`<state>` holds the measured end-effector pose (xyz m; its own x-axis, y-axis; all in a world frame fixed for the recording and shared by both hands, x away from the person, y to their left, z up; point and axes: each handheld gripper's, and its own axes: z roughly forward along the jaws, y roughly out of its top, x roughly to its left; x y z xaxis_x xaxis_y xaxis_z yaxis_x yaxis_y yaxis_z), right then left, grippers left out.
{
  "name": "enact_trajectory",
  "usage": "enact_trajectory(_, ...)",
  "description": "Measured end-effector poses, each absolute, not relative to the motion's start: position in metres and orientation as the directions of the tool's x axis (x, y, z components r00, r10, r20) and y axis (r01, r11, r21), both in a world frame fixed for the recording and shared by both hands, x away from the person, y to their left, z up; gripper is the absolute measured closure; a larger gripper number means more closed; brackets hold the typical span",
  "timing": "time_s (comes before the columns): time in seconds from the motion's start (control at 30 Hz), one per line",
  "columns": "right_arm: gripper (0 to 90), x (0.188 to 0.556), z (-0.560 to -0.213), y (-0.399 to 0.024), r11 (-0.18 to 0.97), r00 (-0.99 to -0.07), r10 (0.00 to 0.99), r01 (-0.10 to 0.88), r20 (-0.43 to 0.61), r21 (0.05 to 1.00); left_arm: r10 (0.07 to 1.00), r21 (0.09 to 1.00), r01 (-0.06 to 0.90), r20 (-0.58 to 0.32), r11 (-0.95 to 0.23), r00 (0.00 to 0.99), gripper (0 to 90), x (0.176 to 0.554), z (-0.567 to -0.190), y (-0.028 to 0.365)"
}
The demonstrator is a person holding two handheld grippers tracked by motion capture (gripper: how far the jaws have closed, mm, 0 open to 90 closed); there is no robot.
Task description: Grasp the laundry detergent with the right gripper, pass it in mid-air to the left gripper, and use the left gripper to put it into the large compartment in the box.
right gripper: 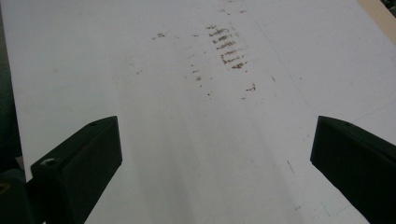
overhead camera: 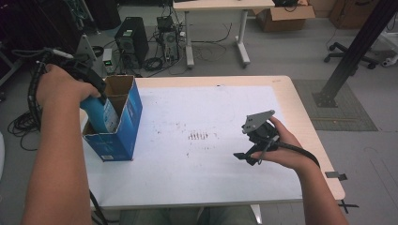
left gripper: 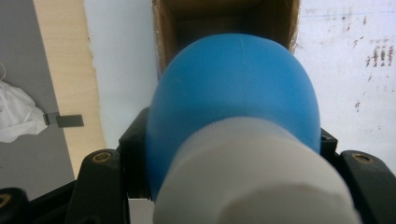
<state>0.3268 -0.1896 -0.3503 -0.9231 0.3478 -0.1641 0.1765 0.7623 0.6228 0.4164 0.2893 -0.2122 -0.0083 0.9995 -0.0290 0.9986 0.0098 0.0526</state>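
The blue bottle [overhead camera: 99, 114] stands steeply tilted, base down inside the open blue carton [overhead camera: 123, 123], white cap [left gripper: 252, 177] up toward the left gripper [overhead camera: 91, 84], whose jaws clamp its body. Well right of the carton, the right gripper [overhead camera: 253, 147] has jaws spread wide, empty, over the table [overhead camera: 211, 178].

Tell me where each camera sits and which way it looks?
High view: above the person's side, looking forward and down on the table; both forearms, left gripper, right gripper.
Left gripper view: rides the left gripper, looking past the clamped blue bottle into the blue box; black jaws.
Right gripper view: rides the right gripper, facing the white mat; jaws apart.
Shared: high and left gripper views show bottle and box.
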Motion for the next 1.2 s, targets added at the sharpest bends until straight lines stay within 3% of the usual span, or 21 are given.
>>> enact_trajectory(1.2,2.3,0.328,-0.364,-0.191,0.757,-0.925,0.354,0.196,-0.139,0.623,1.000,0.002,1.000,-0.026,-0.008,0.009,38.3,0.429,-0.279,0.281)
